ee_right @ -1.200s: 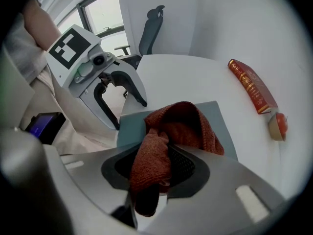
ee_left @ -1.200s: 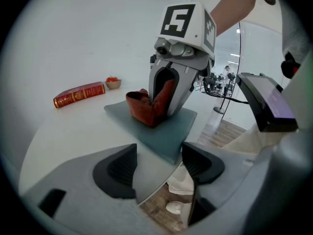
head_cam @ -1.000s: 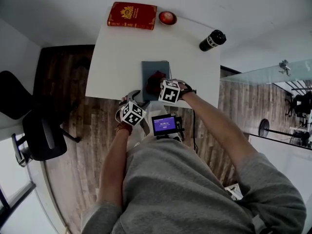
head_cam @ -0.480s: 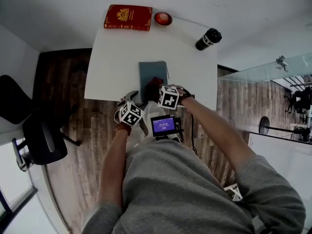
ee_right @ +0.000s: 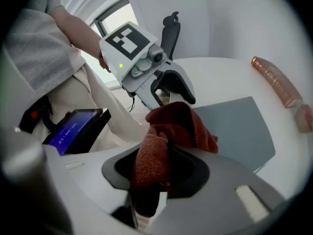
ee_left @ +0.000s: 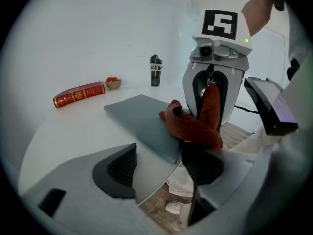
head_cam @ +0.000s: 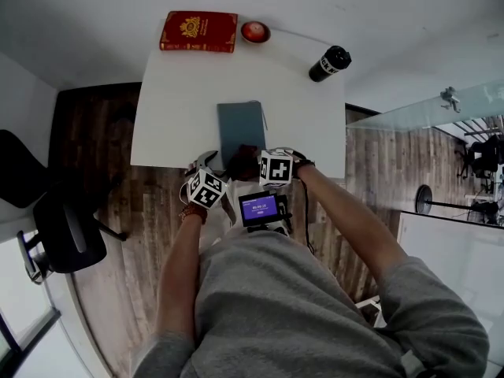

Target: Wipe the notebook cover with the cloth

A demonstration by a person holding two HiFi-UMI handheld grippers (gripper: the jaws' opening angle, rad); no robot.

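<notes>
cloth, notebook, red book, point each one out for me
cloth [ee_left: 193,129]: left gripper view, middle of the bunched folds
notebook [head_cam: 240,124]: head view, middle of the grey cover
red book [head_cam: 198,31]: head view, middle of the front cover

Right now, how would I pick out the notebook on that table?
On the white table, look at the near edge. The notebook lies flat there, plain grey-blue, with a red cloth bunched on its near end. The only other book is red with gold, at the far edge.
</notes>
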